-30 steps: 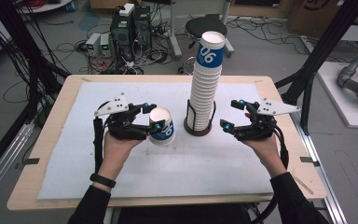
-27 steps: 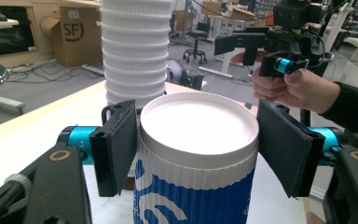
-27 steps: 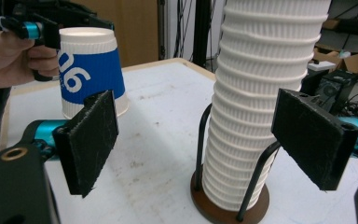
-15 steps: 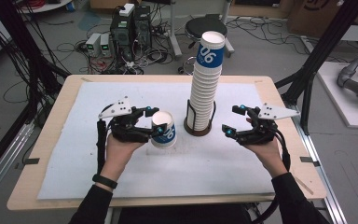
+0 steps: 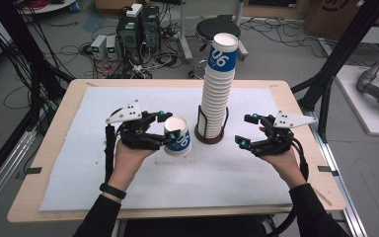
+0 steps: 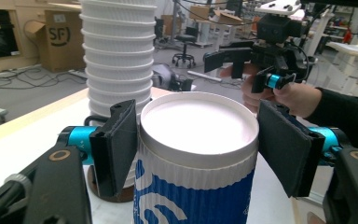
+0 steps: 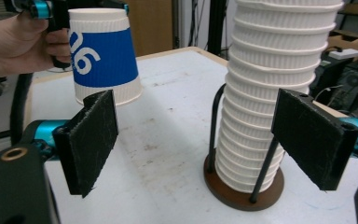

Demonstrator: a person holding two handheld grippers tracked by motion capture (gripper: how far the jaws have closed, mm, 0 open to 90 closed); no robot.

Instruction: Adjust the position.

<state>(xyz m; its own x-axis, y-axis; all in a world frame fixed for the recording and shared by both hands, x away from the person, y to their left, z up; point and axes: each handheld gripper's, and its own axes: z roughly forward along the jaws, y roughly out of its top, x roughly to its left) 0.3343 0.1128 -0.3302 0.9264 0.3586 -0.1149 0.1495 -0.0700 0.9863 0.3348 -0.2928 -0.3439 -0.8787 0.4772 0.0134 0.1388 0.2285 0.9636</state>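
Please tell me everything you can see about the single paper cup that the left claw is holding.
The paper cup is white and ribbed, with a blue band bearing a white "06". It is upside down, its closed base on top, wider mouth below. The left claw is shut on it, black pads pressing both sides near the base. It appears lifted above the white mat, left of the tall cup stack, not touching it.

Single cup (image 5: 178, 143) left of cup stack (image 5: 216, 89)
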